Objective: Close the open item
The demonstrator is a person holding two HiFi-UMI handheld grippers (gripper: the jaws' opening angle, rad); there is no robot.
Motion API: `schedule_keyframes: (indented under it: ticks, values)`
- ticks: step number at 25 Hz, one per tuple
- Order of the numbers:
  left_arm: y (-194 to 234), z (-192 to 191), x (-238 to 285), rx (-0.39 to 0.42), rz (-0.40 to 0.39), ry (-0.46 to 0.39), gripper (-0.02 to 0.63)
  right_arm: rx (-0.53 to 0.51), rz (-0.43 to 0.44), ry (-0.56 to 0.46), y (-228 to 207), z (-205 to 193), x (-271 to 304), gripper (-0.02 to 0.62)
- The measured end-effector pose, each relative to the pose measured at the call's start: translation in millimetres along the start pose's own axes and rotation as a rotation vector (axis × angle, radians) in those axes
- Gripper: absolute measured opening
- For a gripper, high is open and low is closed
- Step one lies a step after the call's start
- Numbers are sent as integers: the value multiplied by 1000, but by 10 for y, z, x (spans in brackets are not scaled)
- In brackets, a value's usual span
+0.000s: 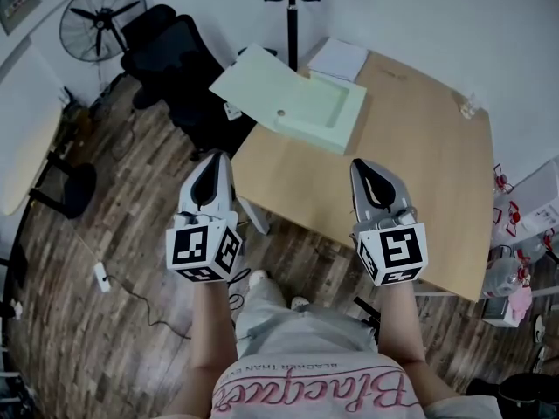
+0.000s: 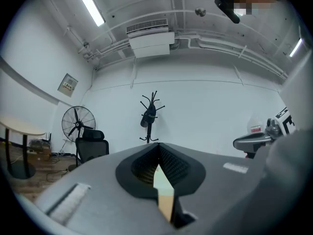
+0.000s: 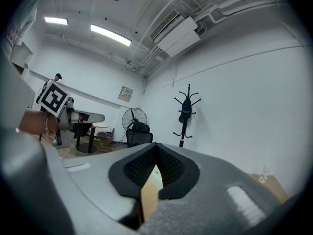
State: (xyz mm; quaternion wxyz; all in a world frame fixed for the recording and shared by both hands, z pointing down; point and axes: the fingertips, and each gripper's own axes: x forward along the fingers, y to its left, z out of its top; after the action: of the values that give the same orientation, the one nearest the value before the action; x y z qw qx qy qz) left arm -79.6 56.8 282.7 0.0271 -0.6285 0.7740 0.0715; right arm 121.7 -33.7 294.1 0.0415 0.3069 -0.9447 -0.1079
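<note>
A pale green box (image 1: 321, 112) lies open at the far left of the wooden table (image 1: 419, 173), its flat lid (image 1: 259, 80) folded back past the table's edge. Both grippers are held level on the near side, well short of the box. My left gripper (image 1: 212, 158) hovers over the floor by the table's near left corner, jaws shut and empty; its own view shows the tips (image 2: 157, 145) meeting. My right gripper (image 1: 363, 164) is over the table's near edge, also shut with nothing in it, tips (image 3: 156, 147) together.
A black office chair (image 1: 175, 59) stands left of the table, with a floor fan (image 1: 100, 20) and a coat stand (image 1: 291, 7) behind. White papers (image 1: 339, 59) and a small bottle (image 1: 470, 105) sit on the table. A cable and power strip (image 1: 102, 276) lie on the floor.
</note>
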Motion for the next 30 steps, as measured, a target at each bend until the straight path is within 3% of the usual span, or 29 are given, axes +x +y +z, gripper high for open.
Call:
schedule_keyframes:
  ticks: [3,7,17,30]
  values:
    - [93,-38,165,-19,0,-1,15,-12,-6,7,-50,-19,142,3]
    - [246,-73,437,23,-26,10,15,-7,-39,2,-155,-36,363,3]
    - [971,-131,1179,41,-82,37,14,41,-115,18,-186,-109,1215,3]
    - [1755,-610,2191,-35,-182,125,48,90,-217,115,-262,-341,2218,3]
